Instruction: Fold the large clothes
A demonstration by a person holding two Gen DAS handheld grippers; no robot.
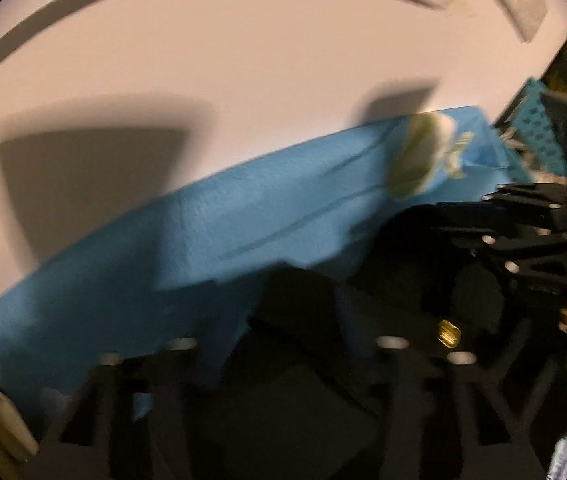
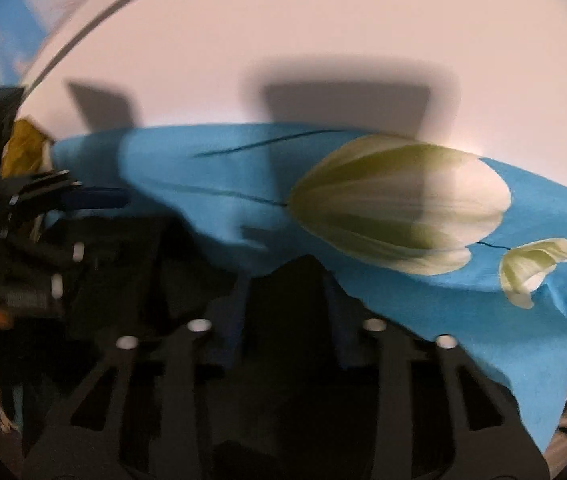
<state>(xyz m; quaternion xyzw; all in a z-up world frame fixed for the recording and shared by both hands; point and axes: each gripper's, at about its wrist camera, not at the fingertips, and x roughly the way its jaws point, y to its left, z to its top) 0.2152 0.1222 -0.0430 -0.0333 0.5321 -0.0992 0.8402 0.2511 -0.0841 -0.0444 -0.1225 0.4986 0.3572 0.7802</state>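
**Holding blue cloth over a pale tabletop**

Lying along the near edge of the pale tabletop [image 1: 243, 60]: a big blue cloth [image 1: 243, 216], smooth and spread wide, hanging over the edge on the right. Printed on it: a large white and green flower [image 2: 399, 208] with a thin dark stem, and a smaller flower bud [image 2: 531, 268] near the cloth's right end.

Left gripper [image 1: 295, 296] down low at the near edge of the cloth, jaws close together with blue cloth at their tips, but too dark and blurry to tell if clamped. Right gripper [image 2: 287, 284] also at the cloth's near edge, jaws close together, grip too dark to tell as well.

Off the tabletop's right edge: a teal basket with round holes [image 1: 539, 128]. Can't tell what's in it. Something yellow [image 2: 23, 148] past the left end of the cloth, too blurry to name. No readable writing anywhere.
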